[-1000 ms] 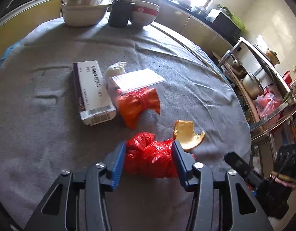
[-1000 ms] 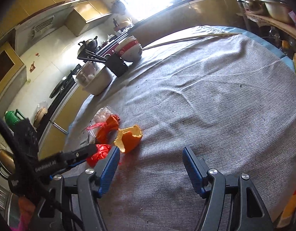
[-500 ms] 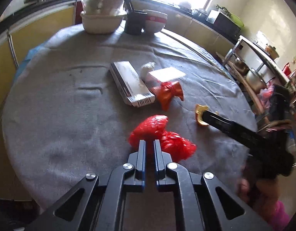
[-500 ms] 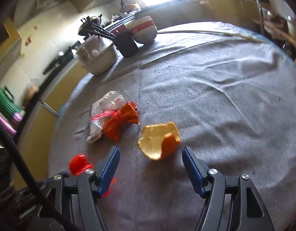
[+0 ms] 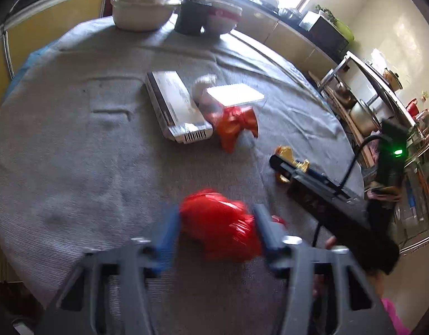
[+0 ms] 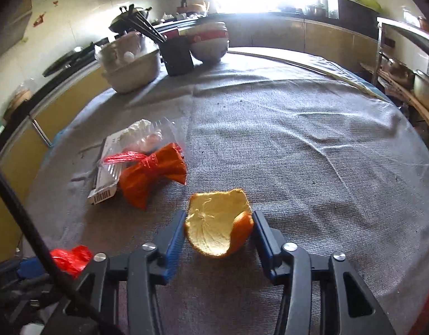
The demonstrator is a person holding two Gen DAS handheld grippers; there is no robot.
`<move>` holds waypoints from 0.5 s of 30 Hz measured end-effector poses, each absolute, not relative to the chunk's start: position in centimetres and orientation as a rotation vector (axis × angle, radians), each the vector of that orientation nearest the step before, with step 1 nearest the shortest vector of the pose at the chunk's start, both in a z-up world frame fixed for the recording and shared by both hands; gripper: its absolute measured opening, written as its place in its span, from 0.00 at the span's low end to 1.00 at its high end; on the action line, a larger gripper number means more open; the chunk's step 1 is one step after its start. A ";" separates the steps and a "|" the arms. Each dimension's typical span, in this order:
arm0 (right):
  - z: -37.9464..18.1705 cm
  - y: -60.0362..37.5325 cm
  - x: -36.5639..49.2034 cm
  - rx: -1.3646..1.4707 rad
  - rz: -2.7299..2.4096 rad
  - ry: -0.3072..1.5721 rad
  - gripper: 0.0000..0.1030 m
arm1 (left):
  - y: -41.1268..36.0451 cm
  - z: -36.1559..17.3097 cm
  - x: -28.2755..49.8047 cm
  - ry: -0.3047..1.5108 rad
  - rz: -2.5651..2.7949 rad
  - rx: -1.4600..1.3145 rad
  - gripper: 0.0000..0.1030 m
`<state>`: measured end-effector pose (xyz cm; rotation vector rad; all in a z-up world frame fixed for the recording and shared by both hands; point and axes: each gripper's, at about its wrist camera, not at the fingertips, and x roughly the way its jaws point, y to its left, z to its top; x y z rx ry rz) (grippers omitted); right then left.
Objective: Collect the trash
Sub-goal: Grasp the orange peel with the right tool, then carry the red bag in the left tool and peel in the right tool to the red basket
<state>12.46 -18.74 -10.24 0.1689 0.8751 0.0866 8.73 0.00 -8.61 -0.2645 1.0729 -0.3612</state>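
Red crumpled plastic bag (image 5: 218,230) between the blue pads of the left gripper (image 5: 217,233), jaws opening, pads touching both sides; blurred. Orange peel (image 6: 218,222) between the right gripper (image 6: 218,231) pads, jaws closing, pads against both its sides. Both on the grey tablecloth (image 6: 298,153). At eleven o'clock from the peel: orange bag (image 6: 151,171), clear plastic tray (image 6: 143,142), white box (image 5: 175,104). Bowls (image 6: 209,40) at twelve, far edge.
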 end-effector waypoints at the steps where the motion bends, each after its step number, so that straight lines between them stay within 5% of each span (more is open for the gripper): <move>1: -10.2 -18.8 12.3 0.170 0.092 0.872 0.42 | 0.0 -8.6 8.5 1.057 -0.358 -0.264 0.44; 15: -8.0 -23.6 6.0 0.290 0.145 0.781 0.38 | -1.4 -4.1 5.6 0.931 -0.328 -0.160 0.40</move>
